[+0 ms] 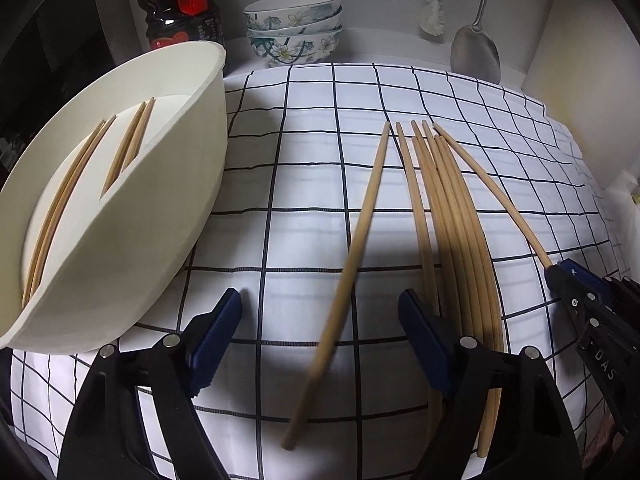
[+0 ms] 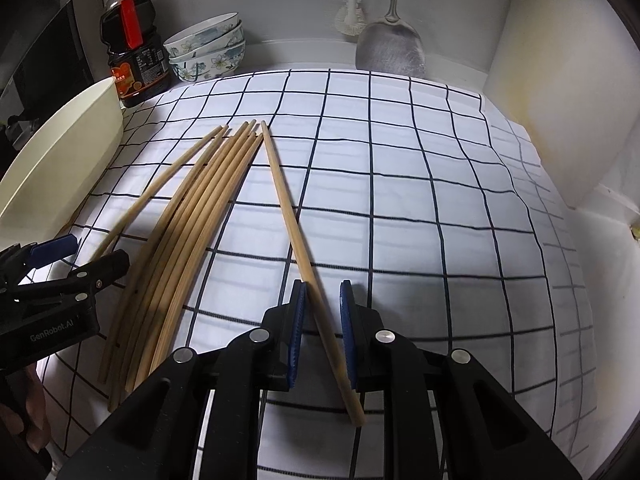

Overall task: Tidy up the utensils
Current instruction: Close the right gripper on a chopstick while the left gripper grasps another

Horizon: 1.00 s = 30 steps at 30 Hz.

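both wrist views look steeply down, close over the shared checked cloth (image 1: 304, 184) and chopsticks (image 2: 208, 208).

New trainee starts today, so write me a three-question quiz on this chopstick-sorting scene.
1. True or false: the cream slotted plastic holder already contains wooden chopsticks.
2. The right gripper is shut on: A nothing; B one bamboo chopstick; C a metal fork.
3. How many floral ceramic bowls are stacked at the back?
Key: 1 true; 2 B; 3 three.
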Each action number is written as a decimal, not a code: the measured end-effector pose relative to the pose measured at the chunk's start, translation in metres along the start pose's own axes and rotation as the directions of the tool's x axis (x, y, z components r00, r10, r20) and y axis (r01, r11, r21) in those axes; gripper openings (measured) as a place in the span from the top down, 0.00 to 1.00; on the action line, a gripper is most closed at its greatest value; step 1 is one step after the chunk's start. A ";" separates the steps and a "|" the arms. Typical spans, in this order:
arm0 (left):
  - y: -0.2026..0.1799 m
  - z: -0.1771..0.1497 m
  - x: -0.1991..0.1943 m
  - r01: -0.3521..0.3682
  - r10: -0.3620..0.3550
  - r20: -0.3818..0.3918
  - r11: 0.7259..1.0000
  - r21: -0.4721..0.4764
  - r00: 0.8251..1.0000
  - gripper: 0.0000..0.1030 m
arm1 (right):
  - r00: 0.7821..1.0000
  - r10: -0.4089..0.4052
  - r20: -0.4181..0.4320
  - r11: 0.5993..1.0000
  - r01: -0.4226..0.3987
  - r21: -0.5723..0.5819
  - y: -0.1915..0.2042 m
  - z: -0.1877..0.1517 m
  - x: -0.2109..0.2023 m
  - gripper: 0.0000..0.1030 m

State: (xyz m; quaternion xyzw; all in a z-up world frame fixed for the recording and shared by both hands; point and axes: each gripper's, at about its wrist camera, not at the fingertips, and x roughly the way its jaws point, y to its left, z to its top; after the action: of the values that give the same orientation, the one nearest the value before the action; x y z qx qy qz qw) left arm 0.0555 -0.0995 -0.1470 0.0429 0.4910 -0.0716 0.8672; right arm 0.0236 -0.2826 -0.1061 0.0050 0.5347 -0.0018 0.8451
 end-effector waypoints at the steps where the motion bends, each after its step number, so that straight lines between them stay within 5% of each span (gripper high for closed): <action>1: 0.000 0.001 0.000 0.001 -0.001 -0.001 1.000 0.001 1.000 0.24 | 1.000 0.006 0.000 1.000 -0.006 0.000 0.000 0.002 0.001 0.83; 16: -0.008 0.020 0.013 0.007 -0.007 -0.008 1.000 0.013 1.000 0.21 | 0.998 0.070 0.004 0.996 -0.069 -0.062 0.001 0.027 0.019 0.76; 18: -0.009 0.020 0.012 0.009 -0.009 0.002 1.000 0.017 1.000 0.27 | 0.997 0.075 0.003 0.994 -0.075 -0.079 0.002 0.030 0.021 0.76; 21: -0.015 0.020 0.008 0.024 -0.025 0.013 0.999 0.044 1.000 0.47 | 0.997 0.082 0.000 0.992 -0.082 -0.097 0.004 0.031 0.022 0.79; 23: -0.018 0.020 0.007 0.033 -0.034 0.015 0.998 0.053 0.999 0.62 | 0.997 0.077 -0.001 0.991 -0.077 -0.106 0.005 0.031 0.022 0.91; 28: -0.024 0.018 0.004 0.054 -0.056 0.012 0.995 0.084 0.998 0.91 | 0.998 0.061 -0.006 0.992 -0.061 -0.108 0.009 0.031 0.022 0.94; 30: -0.024 0.018 0.004 0.057 -0.058 0.004 0.994 0.089 0.998 0.93 | 0.998 0.067 -0.007 0.994 -0.067 -0.091 0.007 0.030 0.022 0.94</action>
State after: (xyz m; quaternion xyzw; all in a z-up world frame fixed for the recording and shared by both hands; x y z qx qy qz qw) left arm 0.0688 -0.1263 -0.1413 0.0668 0.4856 -0.1184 0.8636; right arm 0.0602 -0.2756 -0.1129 -0.0157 0.5352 0.0510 0.8431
